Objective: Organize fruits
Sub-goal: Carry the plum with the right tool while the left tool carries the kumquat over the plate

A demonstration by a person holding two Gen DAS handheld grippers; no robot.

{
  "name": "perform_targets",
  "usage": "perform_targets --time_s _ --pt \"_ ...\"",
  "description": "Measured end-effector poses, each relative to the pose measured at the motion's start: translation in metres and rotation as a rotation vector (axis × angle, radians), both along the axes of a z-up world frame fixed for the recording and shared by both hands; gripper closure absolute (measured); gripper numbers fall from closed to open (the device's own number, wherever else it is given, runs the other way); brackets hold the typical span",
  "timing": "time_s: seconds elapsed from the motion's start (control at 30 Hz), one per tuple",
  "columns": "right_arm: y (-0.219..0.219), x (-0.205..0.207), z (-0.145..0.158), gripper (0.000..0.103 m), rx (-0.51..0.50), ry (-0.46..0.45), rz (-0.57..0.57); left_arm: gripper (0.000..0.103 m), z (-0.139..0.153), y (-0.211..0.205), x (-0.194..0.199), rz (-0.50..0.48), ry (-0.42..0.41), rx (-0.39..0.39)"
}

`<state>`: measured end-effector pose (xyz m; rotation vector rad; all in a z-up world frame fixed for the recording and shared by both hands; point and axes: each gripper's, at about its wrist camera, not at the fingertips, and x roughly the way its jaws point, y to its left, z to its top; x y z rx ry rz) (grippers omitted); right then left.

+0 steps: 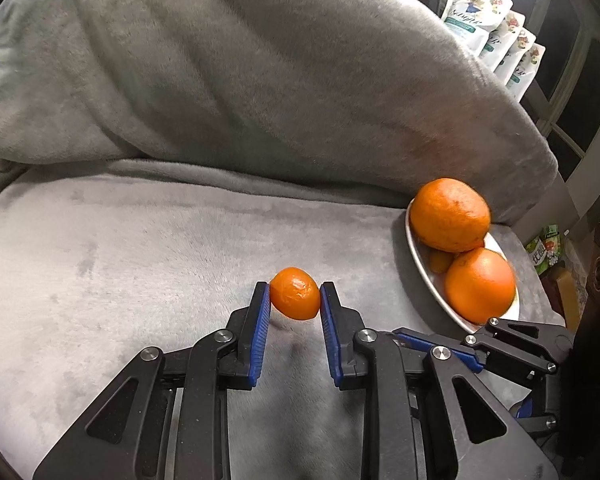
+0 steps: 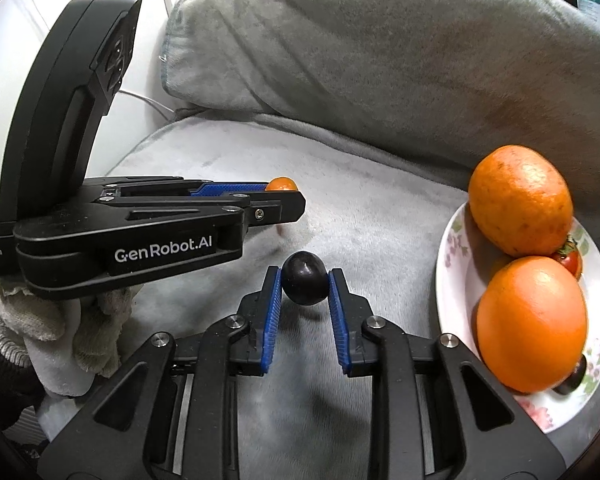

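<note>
Gripping a small tangerine just above the grey blanket, the left tool sits beside the right tool, which pinches a dark plum; two oranges fill the nearby plate.

Two close downward wrist views, shared plate.

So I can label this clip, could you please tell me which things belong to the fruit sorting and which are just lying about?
Job:
small orange fruit
dark plum
two large oranges
flowered plate

Lying about:
grey pillow
refill pouches
</note>
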<state>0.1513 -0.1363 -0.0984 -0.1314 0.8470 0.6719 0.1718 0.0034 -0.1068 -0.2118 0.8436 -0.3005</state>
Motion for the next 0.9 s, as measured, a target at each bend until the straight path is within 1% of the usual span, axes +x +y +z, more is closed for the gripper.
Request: perform_targets --time_s 0.4,0.7,0.9 --pt "-0.040 -0.032 0.034 0.078 0.059 -0.067 -0.036 0.080 0.028 -0.011 -0.029 -0.022 -0.070 -0.006" --pt "-0.090 -0.044 0.049 0.078 0.078 -0.105 -0.119 0.080 0.053 -0.042 -0.045 -0.079 -0.134 0.006" --pt "-0.122 -0.045 0.054 0.078 0.082 -0.121 -0.181 0.080 0.060 -0.068 -0.048 -0.127 -0.154 0.010"
